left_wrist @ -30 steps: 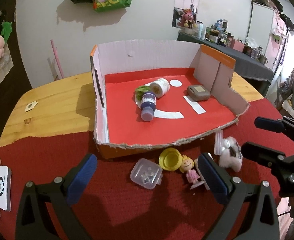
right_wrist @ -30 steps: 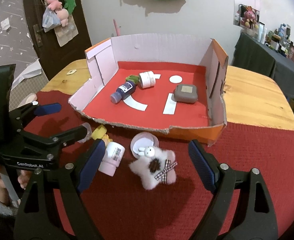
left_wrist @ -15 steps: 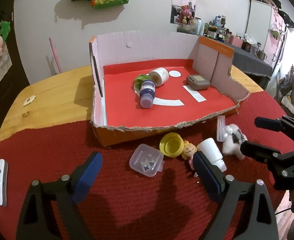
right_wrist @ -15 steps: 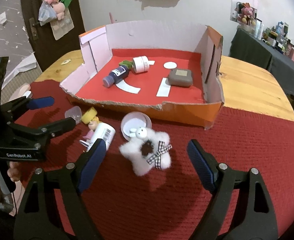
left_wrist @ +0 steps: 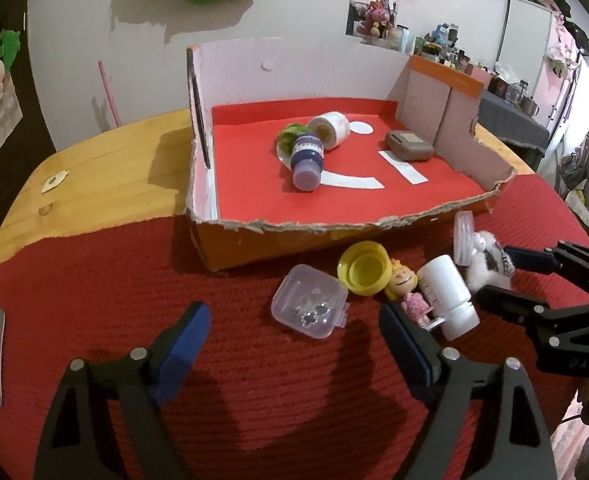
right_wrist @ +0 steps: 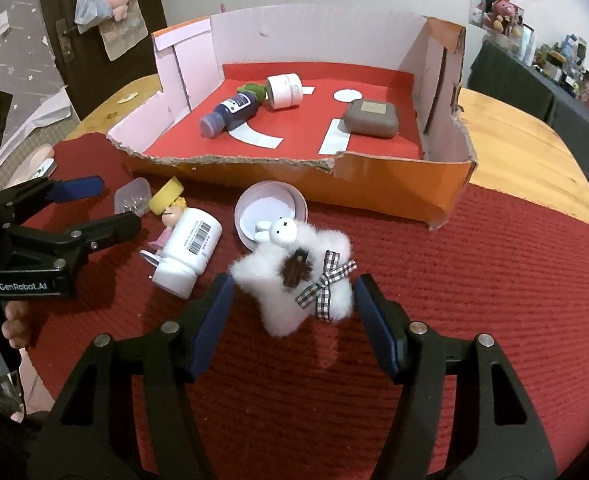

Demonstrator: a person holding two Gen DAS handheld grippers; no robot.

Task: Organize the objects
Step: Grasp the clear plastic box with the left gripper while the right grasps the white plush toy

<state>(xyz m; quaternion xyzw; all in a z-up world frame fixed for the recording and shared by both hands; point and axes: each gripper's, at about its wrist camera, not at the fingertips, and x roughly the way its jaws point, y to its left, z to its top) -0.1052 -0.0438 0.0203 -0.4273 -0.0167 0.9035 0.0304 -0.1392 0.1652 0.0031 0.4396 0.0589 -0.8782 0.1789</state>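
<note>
Two padded fingers of my right gripper [right_wrist: 292,312] stand spread on either side of the white plush toy [right_wrist: 294,280], which lies on the red cloth [right_wrist: 474,280] in front of the cardboard box [right_wrist: 374,178]; the jaws are released and I judge they do not yet press the fur, so the toy rests only on the cloth. I keep the fingers wide because the toy is soft and broad, and a grip across its middle should hold it best. Its small rabbit head leans on the round white lid [right_wrist: 270,208] just behind it, so a lift may disturb this lid. To the left lies the white bottle [right_wrist: 188,250] on its side, touching the little doll [right_wrist: 170,220], and the yellow cap [right_wrist: 166,196] and the small clear case [right_wrist: 132,198] are beside them. My left gripper [left_wrist: 294,344] hangs above the cloth near the clear case, jaws also released and holding nothing, I think to wait for its turn. Farther, inside the box, the blue bottle [right_wrist: 230,114], the white jar [right_wrist: 284,90] and the grey case [right_wrist: 370,118] lie already on the red floor, which suggests that the loose things belong there.
</note>
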